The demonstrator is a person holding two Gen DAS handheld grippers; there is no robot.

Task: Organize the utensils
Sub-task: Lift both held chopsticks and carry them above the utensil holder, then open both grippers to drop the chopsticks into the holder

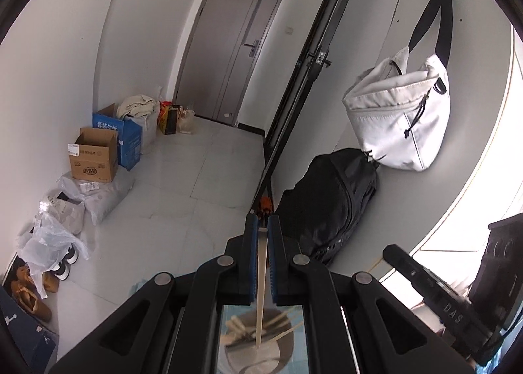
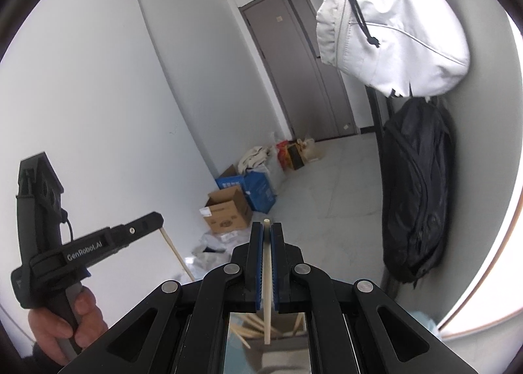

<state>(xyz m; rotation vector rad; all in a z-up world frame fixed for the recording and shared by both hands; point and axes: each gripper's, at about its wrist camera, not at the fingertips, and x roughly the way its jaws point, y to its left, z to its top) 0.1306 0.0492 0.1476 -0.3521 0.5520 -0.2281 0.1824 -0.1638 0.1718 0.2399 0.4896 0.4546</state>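
Chopsticks, two lifted, one per gripper; remainder in a metal bowl seen below through the gap in each gripper's frame.

Left gripper: fingers closed tight on a pale chopstick, which runs back between the pads, its tapered end hanging over the bowl. Grip sits near the stick's far end, so most of its length hangs unsupported. Risk: stick pivots or slides out under a quick swing.

Right gripper: fingers likewise shut on a second chopstick, blunt end just proud of the tips, long part trailing down toward loose sticks below. Same risk of pivoting.

Left hand, seen from the right wrist view, holds its gripper well off to the side; that stick slants down beneath it. Risk: the two trailing sticks cross or knock if the hands converge.

Loose sticks lie crossed in the bowl. Risk: a trailing end snags them and flicks one to the floor.

Farther off: black backpack against the wall, white bag hanging above it. Risk: a raised gripper brushes either, judged slight.

Destination holder: not in view, so the placing cannot be judged.
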